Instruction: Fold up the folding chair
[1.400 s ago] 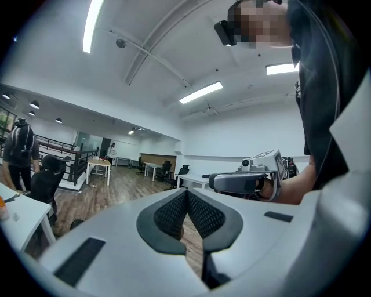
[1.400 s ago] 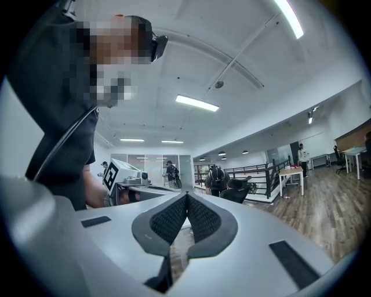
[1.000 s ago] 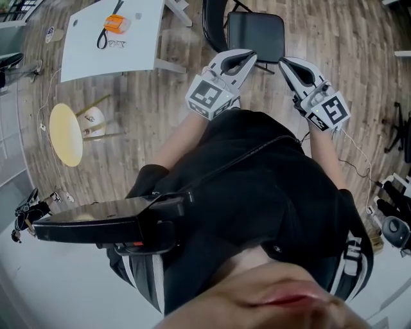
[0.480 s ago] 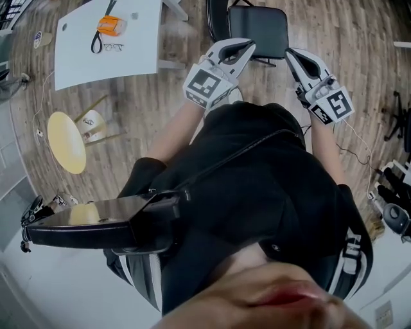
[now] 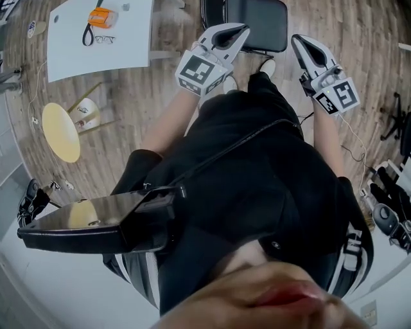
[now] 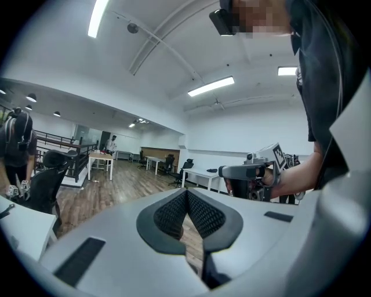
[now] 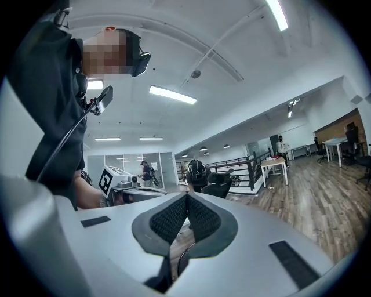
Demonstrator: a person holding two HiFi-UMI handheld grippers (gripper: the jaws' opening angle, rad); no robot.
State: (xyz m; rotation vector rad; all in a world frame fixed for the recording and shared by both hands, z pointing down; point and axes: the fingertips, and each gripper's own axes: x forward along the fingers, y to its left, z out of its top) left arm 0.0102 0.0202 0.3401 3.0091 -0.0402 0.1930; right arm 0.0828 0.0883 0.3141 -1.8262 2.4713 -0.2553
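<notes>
The folding chair (image 5: 260, 24) stands unfolded on the wood floor at the top centre of the head view, its black seat facing up. My left gripper (image 5: 236, 32) reaches toward the seat's left front corner, its jaws shut on nothing. My right gripper (image 5: 299, 42) hangs just off the seat's right front corner, also shut and empty. In the left gripper view the pads (image 6: 174, 212) meet with nothing between them, and the right gripper (image 6: 250, 172) shows beyond. The right gripper view shows its pads (image 7: 200, 216) closed too. Neither gripper view shows the chair.
A white table (image 5: 122, 45) at the upper left carries an orange object (image 5: 103, 17) and a strap. A round yellow stool (image 5: 61, 132) stands at the left. An office chair base (image 5: 399, 122) and cables lie at the right. Other people stand far off in the room.
Both grippers have moved forward, up the picture, to the chair's front edge. The chair and table have slid toward the top of the head view. Jaws stayed shut.
</notes>
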